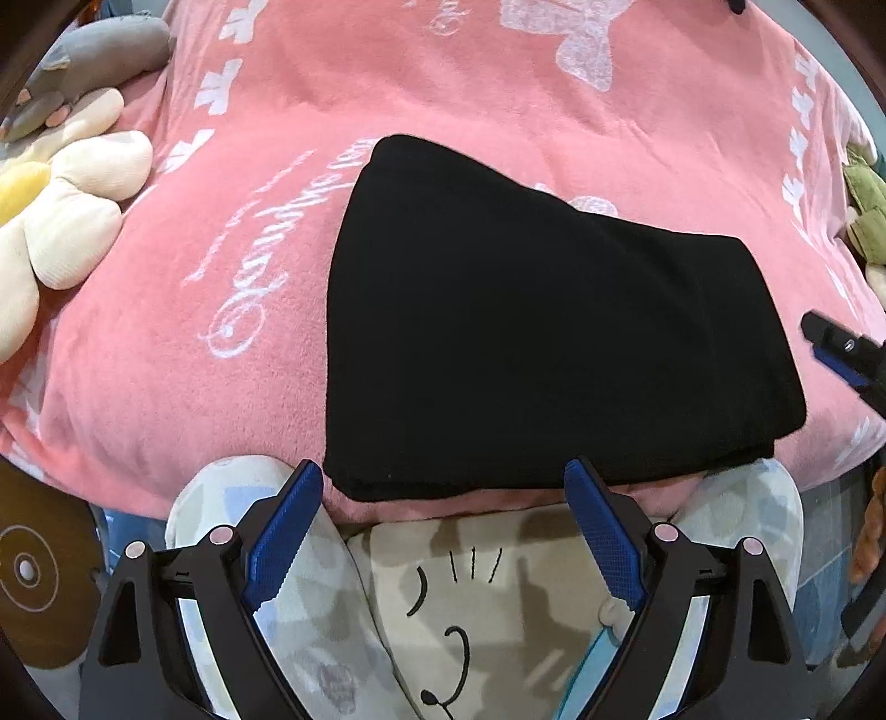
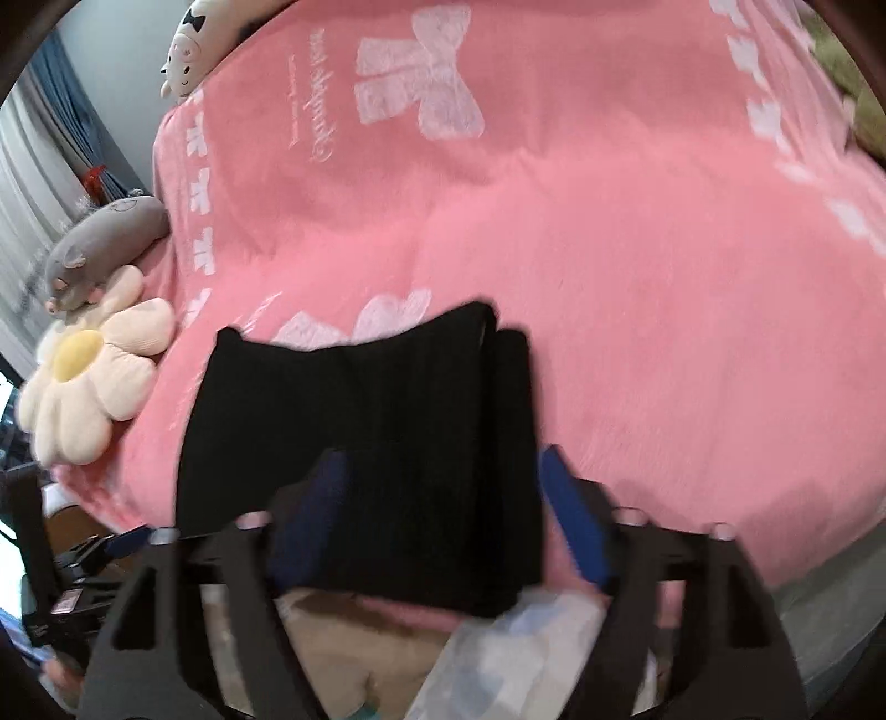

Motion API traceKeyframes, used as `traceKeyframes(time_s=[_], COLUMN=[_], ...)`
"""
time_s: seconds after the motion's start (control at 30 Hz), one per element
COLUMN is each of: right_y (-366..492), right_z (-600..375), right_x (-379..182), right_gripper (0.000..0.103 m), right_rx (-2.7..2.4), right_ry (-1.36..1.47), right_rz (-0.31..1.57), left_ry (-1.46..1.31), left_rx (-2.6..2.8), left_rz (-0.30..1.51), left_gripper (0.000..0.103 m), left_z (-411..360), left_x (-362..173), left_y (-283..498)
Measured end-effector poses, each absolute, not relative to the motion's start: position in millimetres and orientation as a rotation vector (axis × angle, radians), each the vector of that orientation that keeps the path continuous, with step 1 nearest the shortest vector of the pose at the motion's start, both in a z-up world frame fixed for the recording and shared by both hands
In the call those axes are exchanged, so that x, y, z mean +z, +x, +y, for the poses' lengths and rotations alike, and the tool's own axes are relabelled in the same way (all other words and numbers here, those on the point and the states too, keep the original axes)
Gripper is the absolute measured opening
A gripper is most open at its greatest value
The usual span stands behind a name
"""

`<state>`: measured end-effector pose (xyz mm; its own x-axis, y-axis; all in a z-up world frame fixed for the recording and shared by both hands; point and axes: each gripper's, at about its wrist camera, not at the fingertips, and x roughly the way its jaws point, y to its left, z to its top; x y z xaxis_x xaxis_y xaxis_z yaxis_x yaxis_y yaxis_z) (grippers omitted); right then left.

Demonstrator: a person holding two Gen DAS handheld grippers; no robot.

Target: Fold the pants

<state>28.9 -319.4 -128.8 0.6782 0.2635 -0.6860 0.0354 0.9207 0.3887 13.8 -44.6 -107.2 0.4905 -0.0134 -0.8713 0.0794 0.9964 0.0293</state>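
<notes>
The black pants [image 1: 554, 332] lie folded into a compact stack on the pink blanket [image 1: 443, 83], near its front edge. My left gripper [image 1: 443, 471] is open, and its blue pads sit just short of the stack's near edge with nothing between them. My right gripper [image 2: 443, 459] is blurred and open. Its fingers straddle the right part of the pants [image 2: 365, 443] from above, and the pads do not press on the cloth. In the left wrist view one tip of the right gripper [image 1: 841, 354] shows beside the stack's right edge.
A cream flower cushion [image 1: 61, 221] and a grey plush [image 1: 94, 55] lie at the blanket's left side. A green plush [image 1: 869, 210] sits at the right, and a cow plush [image 2: 188, 50] at the far left. The person's patterned clothing [image 1: 470, 598] fills the foreground.
</notes>
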Motion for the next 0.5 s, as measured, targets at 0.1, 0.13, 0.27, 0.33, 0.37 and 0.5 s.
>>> traceKeyframes(time_s=[0.1,0.13,0.27,0.33,0.37,0.5], right_y=[40,40,41,41,41,66], right_z=[-323,-324,-323,-318,-314,-297], right_x=[-138,-142,-145,-134,-127,-113], right_gripper=[0.074,0.074,0.075,0.072,0.06,0.031], right_rx=[0.102,0.121,0.099,0.107,0.132,0.274], right_ry=[0.381,0.4,0.384,0.37,0.365,0.353], right_rz=[0.863,0.864,0.877,0.829,0.793,0.785], left_ry=[0.064,0.066,0.083,0.083,0.083,0.083], left_rx=[-0.04,-0.038,-0.033,-0.032,-0.032,-0.03], left_rz=[1.062,1.061,1.068,1.075,1.078,1.086], left_gripper=[0.086,0.086,0.086,0.086,0.086,0.086], left_z=[-42,-42,-41,-41,-41,-42], left_x=[-108,-108,-110,-112,-113,-116], left_y=[18,19,23,26,27,32])
